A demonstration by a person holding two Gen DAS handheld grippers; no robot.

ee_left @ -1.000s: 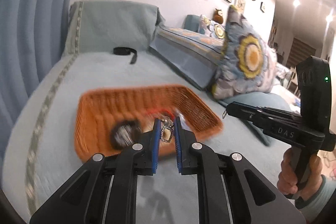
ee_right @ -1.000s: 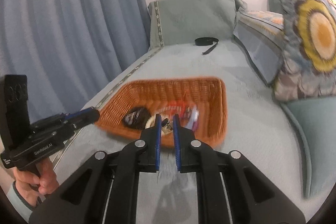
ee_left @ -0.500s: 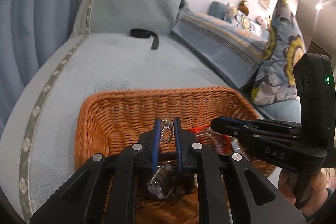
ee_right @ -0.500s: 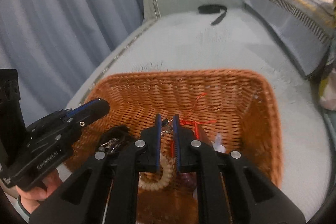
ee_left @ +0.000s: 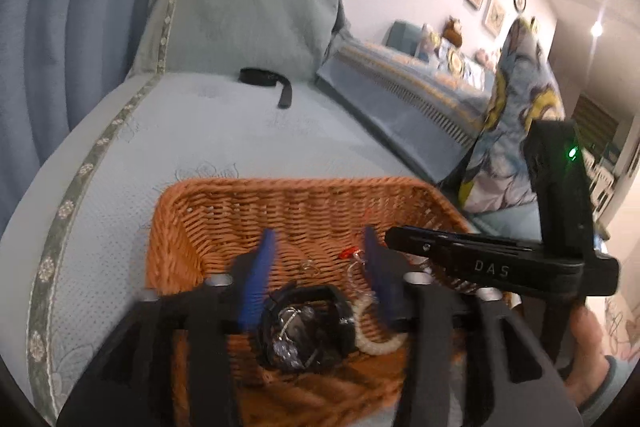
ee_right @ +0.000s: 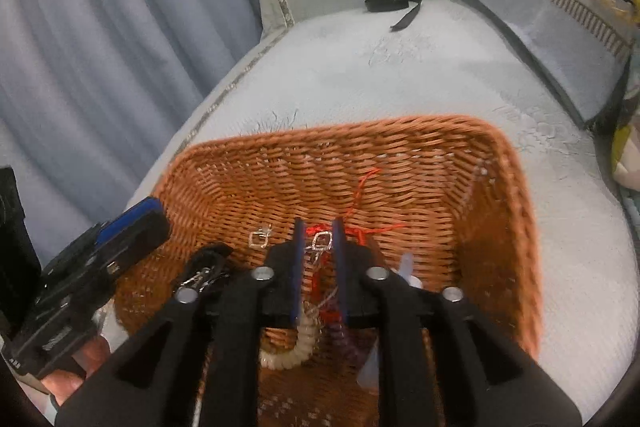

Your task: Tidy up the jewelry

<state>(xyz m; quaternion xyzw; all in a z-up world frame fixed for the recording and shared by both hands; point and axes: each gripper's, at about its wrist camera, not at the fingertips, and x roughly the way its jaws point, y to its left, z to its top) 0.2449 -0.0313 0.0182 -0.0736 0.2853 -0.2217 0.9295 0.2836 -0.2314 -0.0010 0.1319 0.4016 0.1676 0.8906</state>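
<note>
An orange wicker basket point(ee_left: 240, 203) point(ee_right: 500, 195) sits on the pale blue sofa seat. My left gripper point(ee_left: 316, 247) is open and empty over the basket. A small silver earring point(ee_left: 310, 269) point(ee_right: 260, 238) lies loose on the basket floor below it. My right gripper point(ee_right: 318, 227) is shut on a silver earring point(ee_right: 320, 241) and holds it over the basket middle. In the basket lie a black band with silver pieces point(ee_left: 304, 323) point(ee_right: 204, 269), a cream beaded bracelet point(ee_left: 376, 341) point(ee_right: 288, 351) and a red cord point(ee_right: 360, 199).
A black strap point(ee_left: 266, 81) point(ee_right: 394, 5) lies at the far end of the seat. Striped and floral cushions point(ee_left: 516, 115) line the sofa back on the right. Blue curtains point(ee_right: 100, 27) hang on the left.
My left gripper has opened and the silver earring it held now lies in the basket. The right gripper stays shut on its earring, slightly further over the basket.
</note>
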